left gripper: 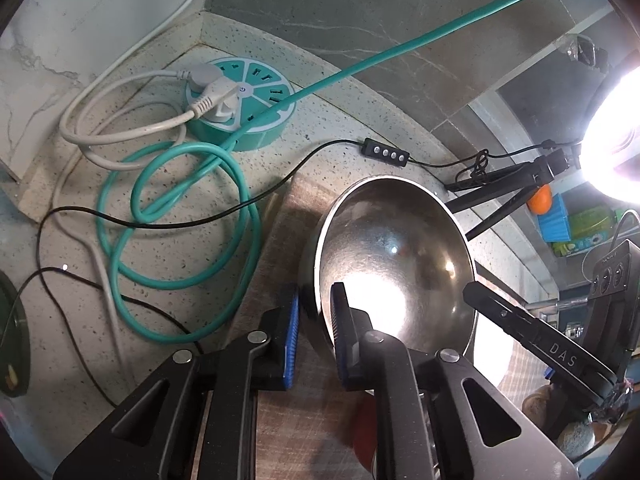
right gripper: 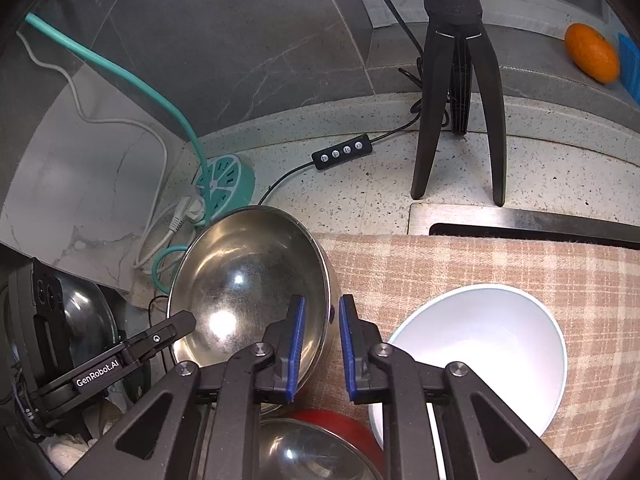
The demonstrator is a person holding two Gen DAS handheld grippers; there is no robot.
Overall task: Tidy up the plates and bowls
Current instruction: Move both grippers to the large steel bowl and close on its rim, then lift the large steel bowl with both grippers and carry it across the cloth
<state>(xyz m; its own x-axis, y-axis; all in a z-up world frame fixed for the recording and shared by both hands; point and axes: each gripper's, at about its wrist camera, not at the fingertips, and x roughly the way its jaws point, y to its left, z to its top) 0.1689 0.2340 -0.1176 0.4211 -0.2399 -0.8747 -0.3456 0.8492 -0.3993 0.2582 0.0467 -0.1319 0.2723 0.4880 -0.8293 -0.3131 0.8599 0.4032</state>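
On the speckled table (right gripper: pixel 360 184), against grey marble walls, your steel bowl (right gripper: pixel 248 280) sits tilted at the checked cloth's (right gripper: pixel 480 264) edge. Your left gripper (left gripper: pixel 316 336) and right gripper (right gripper: pixel 322 344) each straddle its rim, narrowly parted. Just beside it sits a white bowl (right gripper: pixel 480 344).

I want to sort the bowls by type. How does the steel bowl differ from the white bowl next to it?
The steel bowl is shiny, mirror-like metal; the white bowl is matte white with a pale rim. Both hand-held grippers straddle the steel bowl's rim, the left hand-held gripper and the right hand-held gripper; the white bowl is untouched. Both are empty, round and tilted.
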